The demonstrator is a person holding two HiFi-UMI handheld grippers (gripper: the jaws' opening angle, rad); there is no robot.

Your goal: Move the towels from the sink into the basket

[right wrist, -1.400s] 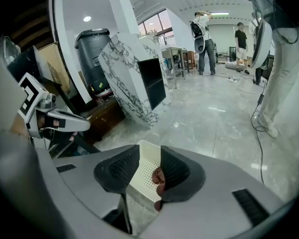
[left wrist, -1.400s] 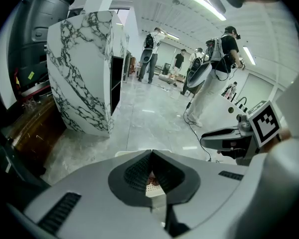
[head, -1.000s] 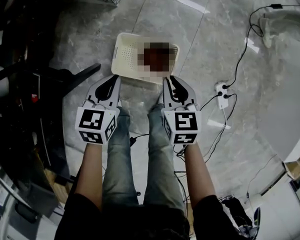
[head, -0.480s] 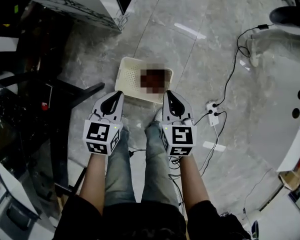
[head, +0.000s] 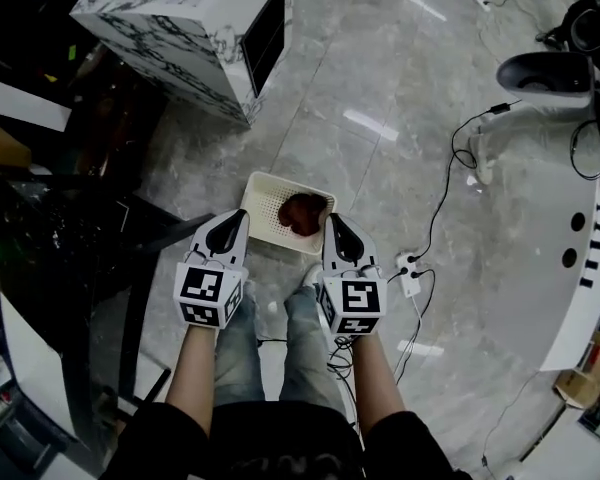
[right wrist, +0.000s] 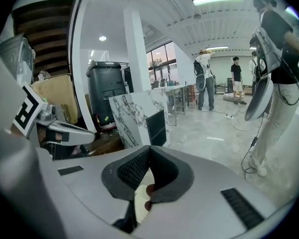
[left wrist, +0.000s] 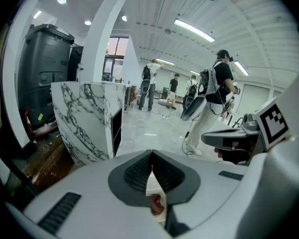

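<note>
We read both claws as closed with nothing between them: left gripper (head: 236,219), right gripper (head: 335,226); just ahead and below sits the basket (head: 263,199), holding one reddish-brown towel (head: 302,214); we judge that transfer done; the sink is out of frame, so we cannot tell what remains there.

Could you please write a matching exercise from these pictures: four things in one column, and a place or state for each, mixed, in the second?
Things:
1 basket
2 towel
3 right gripper
4 marble cabinet

Places or states:
A lying in the basket
B jaws shut, holding nothing
C white with holes, on the floor
D upper left in the head view

Pairs: 1-C, 2-A, 3-B, 4-D
</note>
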